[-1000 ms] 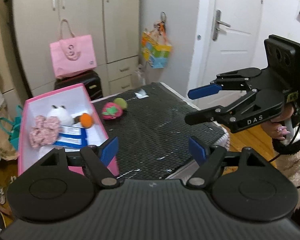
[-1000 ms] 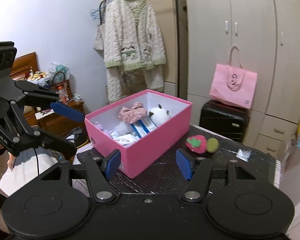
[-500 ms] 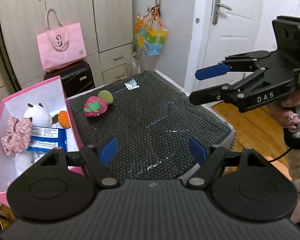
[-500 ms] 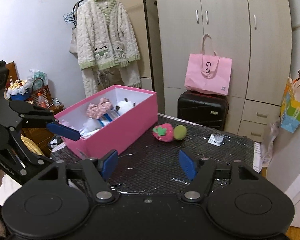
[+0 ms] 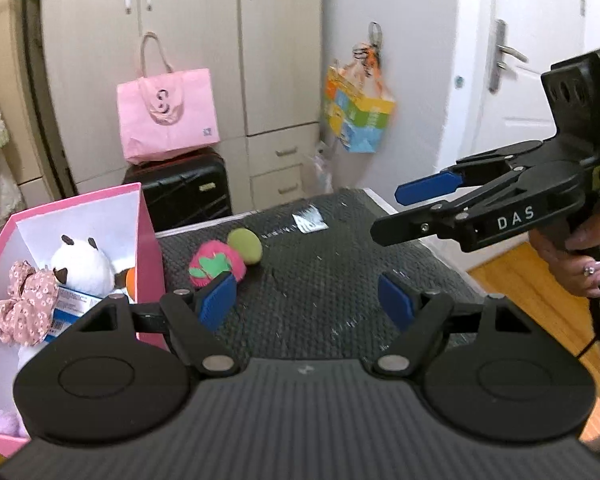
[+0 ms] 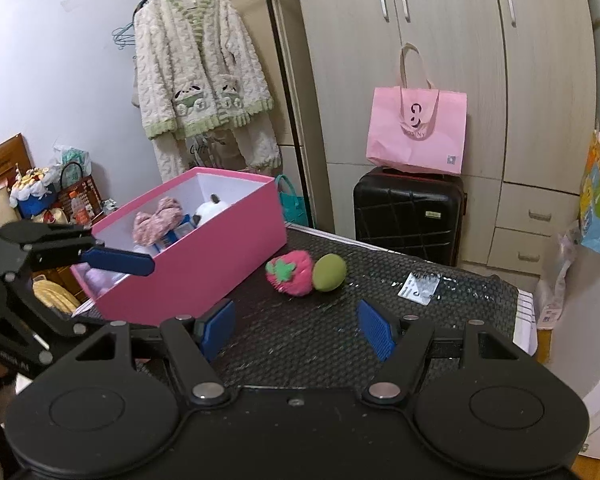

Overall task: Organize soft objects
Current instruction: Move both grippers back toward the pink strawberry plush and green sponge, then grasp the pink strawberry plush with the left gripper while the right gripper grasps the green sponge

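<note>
A pink plush strawberry lies on the black table mat, touching a green soft ball. Left of them stands a pink box holding a white panda plush, a floral scrunchie and other soft items. My left gripper is open above the mat, its left pad close to the strawberry. My right gripper is open and empty, short of both toys. Each gripper shows in the other's view.
A small white packet lies on the mat's far side. Behind the table stand a black suitcase with a pink tote bag on it, a wardrobe, a colourful hanging bag and a white door.
Both grippers have come closer to the table and lower; the strawberry and ball look larger and nearer. The right gripper's jaws stand a little wider than a second ago.
</note>
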`<action>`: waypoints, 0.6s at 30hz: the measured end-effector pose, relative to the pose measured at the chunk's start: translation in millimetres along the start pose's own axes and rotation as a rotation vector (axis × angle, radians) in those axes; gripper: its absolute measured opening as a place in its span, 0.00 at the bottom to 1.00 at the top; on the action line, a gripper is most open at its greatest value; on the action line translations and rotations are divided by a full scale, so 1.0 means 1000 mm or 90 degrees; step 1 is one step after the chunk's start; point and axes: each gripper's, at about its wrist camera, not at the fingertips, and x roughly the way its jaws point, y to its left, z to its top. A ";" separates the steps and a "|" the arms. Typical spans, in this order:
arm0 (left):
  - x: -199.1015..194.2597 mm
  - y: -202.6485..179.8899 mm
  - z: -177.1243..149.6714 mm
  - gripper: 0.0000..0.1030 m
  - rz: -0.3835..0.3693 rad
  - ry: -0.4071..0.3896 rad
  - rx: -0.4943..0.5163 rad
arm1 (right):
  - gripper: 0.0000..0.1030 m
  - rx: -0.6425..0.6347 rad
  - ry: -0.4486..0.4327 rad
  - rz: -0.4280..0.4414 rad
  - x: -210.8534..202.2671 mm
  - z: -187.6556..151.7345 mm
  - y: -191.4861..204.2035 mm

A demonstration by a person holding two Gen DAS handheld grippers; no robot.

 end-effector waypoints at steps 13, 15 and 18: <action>0.092 0.006 -0.004 0.77 0.150 -0.010 -0.019 | 0.71 0.022 0.025 0.020 0.073 0.036 -0.041; 0.105 0.005 -0.006 0.77 0.171 -0.006 -0.015 | 0.71 0.016 0.031 0.022 0.086 0.041 -0.043; 0.124 0.006 -0.009 0.77 0.208 -0.003 -0.012 | 0.71 0.016 0.038 0.028 0.105 0.045 -0.046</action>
